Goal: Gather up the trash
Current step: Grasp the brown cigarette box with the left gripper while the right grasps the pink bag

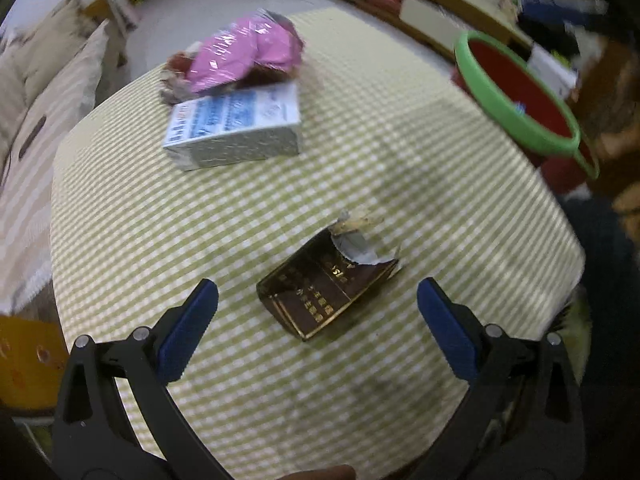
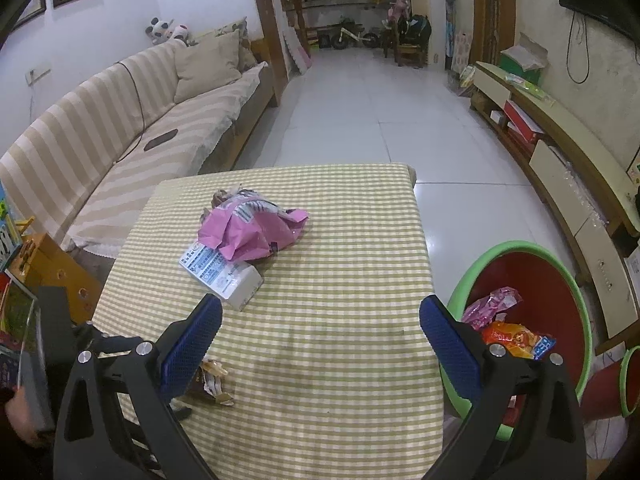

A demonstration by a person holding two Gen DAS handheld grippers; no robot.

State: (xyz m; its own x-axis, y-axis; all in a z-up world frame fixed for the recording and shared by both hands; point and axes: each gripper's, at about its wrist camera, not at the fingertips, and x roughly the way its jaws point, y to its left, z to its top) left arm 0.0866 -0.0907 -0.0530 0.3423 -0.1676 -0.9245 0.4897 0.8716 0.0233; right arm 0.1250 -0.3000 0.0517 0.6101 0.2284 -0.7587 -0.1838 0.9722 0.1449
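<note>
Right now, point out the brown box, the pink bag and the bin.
brown box [image 1: 320, 300], left wrist view, its dark top face
pink bag [image 2: 256, 234], right wrist view, its crumpled middle
bin [image 2: 560, 280], right wrist view, red inner wall

Tabletop [image 2: 340, 240]: green-and-cream check cloth. Wrapper [image 2: 252, 232]: pink, crumpled. Box [image 1: 236, 126]: white with blue print. Torn pack [image 1: 328, 292]: dark brown, gold lettering and edge. Bin [image 2: 532, 252]: red inside, green rim; pink and orange wrappers in it. Claw pads [image 1: 188, 328]: blue on black arms. Sofa [image 2: 100, 152]: beige-and-cream stripes.
</note>
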